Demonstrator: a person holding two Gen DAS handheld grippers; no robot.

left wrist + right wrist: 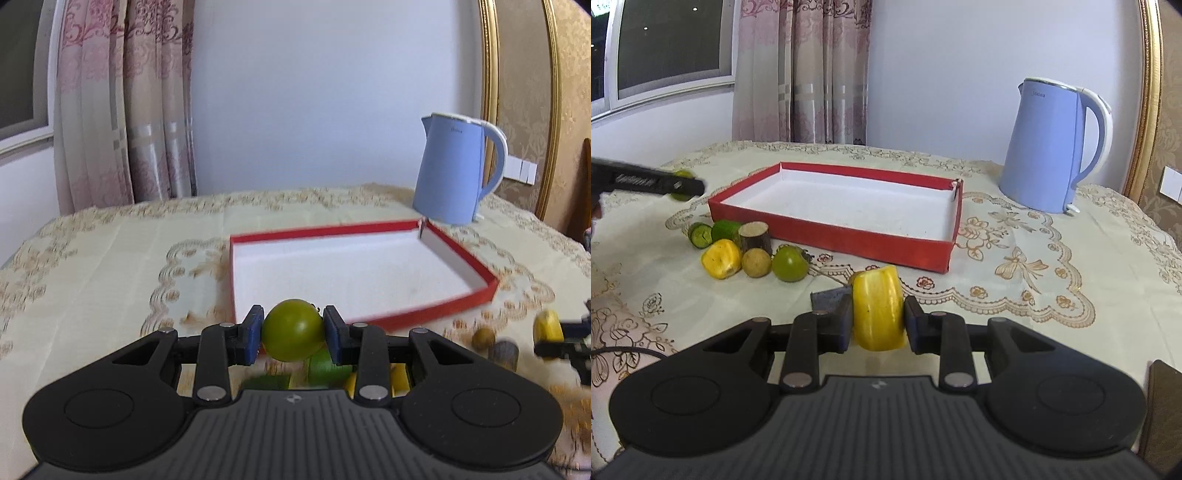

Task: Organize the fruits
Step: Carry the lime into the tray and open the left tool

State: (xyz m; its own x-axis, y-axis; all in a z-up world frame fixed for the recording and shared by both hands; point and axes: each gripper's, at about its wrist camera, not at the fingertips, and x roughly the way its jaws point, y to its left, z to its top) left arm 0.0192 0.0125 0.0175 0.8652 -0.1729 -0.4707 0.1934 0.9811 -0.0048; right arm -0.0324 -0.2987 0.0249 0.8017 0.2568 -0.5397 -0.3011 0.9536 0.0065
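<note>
- The table (1071, 258) has a cream lace cloth over it, and everything else sits on that.
- I'm using the red tray (849, 240) as my reference: shallow, white inside, nothing in it.
- A blue kettle (1049, 147) stands upright just past the tray's far right corner.
- My right gripper (877, 317) is clamped on a yellow pepper piece (878, 310), pads pressing both sides, just in front of the tray's near wall.
- My left gripper (293, 332) is squeezing a round green fruit (291, 329), held up off the cloth at the tray's near left corner.
- The leftover pile sits by the tray's near left corner: a second yellow piece (721, 258), another green fruit (789, 264), a brown round fruit (756, 262), a brown log-like chunk (755, 236), a cucumber slice (700, 234) and a lime-green piece (726, 229) behind it, all bunched close together.
</note>
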